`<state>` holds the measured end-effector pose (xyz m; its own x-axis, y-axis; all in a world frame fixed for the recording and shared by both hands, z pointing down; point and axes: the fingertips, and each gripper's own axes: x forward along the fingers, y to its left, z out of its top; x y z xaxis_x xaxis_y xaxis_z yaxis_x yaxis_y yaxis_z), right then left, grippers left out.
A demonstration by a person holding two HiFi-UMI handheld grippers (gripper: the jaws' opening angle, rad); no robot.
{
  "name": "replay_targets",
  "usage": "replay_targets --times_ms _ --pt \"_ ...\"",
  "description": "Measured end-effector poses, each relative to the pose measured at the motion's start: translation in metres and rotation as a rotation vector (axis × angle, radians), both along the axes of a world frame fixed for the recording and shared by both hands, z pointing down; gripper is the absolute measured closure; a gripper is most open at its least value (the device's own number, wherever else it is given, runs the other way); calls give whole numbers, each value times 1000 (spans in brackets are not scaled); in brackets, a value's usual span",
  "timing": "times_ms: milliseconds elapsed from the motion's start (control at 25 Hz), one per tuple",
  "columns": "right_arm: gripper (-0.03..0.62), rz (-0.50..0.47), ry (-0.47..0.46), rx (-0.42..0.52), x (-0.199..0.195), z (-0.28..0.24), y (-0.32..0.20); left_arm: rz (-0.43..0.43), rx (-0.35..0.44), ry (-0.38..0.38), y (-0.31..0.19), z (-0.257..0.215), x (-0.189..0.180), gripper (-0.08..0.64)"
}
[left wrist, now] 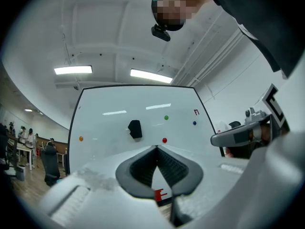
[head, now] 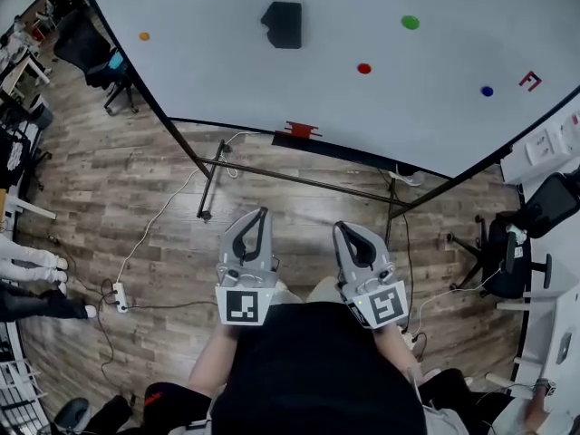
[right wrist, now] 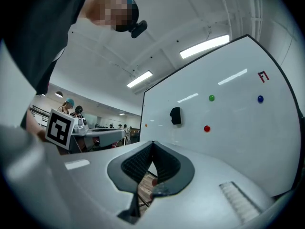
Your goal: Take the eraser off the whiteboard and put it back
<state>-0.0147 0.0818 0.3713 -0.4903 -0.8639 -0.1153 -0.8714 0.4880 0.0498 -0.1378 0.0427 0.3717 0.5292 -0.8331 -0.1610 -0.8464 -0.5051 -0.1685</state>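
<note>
From the head we are looking steeply down past the left claw [head: 262,214] and right claw [head: 341,228], both held close to our body, onto the whiteboard [head: 227,80] standing well ahead. Each claw camera is riding just behind its own jaws and facing up along them toward that board from afar. All three views are sharing the board's face, its black eraser [head: 283,24] and the red dot [head: 363,68].

Loses the whiteboard [head: 208,62] past the head view's 12 and 2 o'clock edges. Can't read its tiny red mark [head: 530,81] at 3 o'clock. Hides its bottom edge behind the left gripper [left wrist: 156,149] in the left gripper view.
</note>
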Motion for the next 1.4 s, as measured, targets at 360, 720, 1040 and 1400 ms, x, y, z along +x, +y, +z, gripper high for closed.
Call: replay_targets --times_ms 360,720,1040,1400 --pt "589 37 6 6 6 1 -44 12 65 20 -57 -25 5 558" --pt "589 0 -19 5 26 -3 -127 -42 82 15 -129 -51 24 558" --pt "589 -86 -14 18 45 -10 -187 -103 98 15 -184 -72 52 558" --pt "589 -135 2 46 65 -9 -214 -140 117 55 -221 -94 72 460"
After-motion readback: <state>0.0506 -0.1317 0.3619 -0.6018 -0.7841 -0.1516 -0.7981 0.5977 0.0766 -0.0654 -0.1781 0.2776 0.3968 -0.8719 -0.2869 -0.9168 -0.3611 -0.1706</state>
